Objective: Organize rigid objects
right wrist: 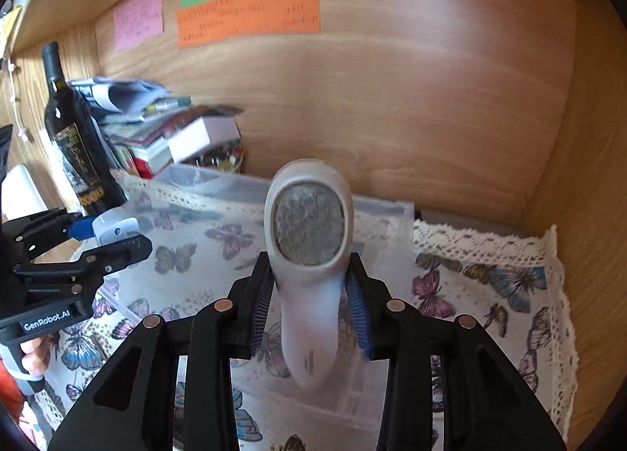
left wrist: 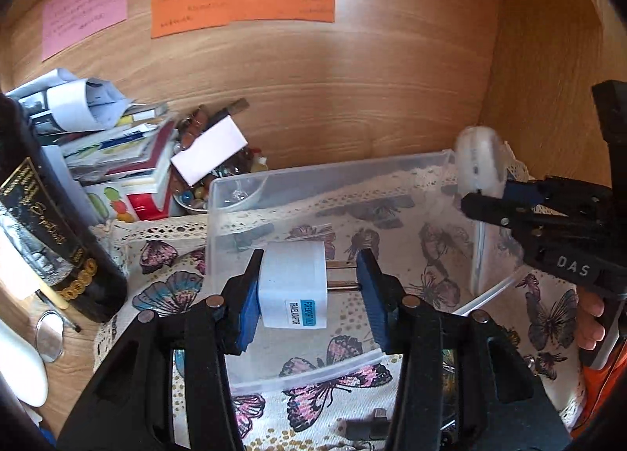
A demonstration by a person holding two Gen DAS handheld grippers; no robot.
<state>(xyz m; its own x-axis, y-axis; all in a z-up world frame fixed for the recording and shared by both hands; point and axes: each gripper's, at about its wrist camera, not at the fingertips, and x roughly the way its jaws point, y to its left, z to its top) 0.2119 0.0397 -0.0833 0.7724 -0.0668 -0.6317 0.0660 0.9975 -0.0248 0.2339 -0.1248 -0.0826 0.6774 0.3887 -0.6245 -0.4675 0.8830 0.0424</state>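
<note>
My left gripper [left wrist: 309, 286] is shut on a white plug adapter [left wrist: 292, 284], its metal prongs pointing right, held over a clear plastic bin [left wrist: 219, 192] on a butterfly cloth. My right gripper [right wrist: 309, 294] is shut on a white lint shaver [right wrist: 309, 255] with a round mesh head, held above the same bin [right wrist: 392, 212]. In the left wrist view the right gripper [left wrist: 486, 196] holds the shaver [left wrist: 480, 165] over the bin's far right corner. In the right wrist view the left gripper [right wrist: 113, 235] holds the adapter [right wrist: 117, 229] at left.
A dark wine bottle [left wrist: 51, 235] stands at left beside a pile of books and papers [left wrist: 113, 145] and a bowl of small trinkets [left wrist: 196, 192]. Coloured notes [left wrist: 243, 4] hang on the wooden back wall. A small dark adapter [left wrist: 364, 427] lies on the cloth near me.
</note>
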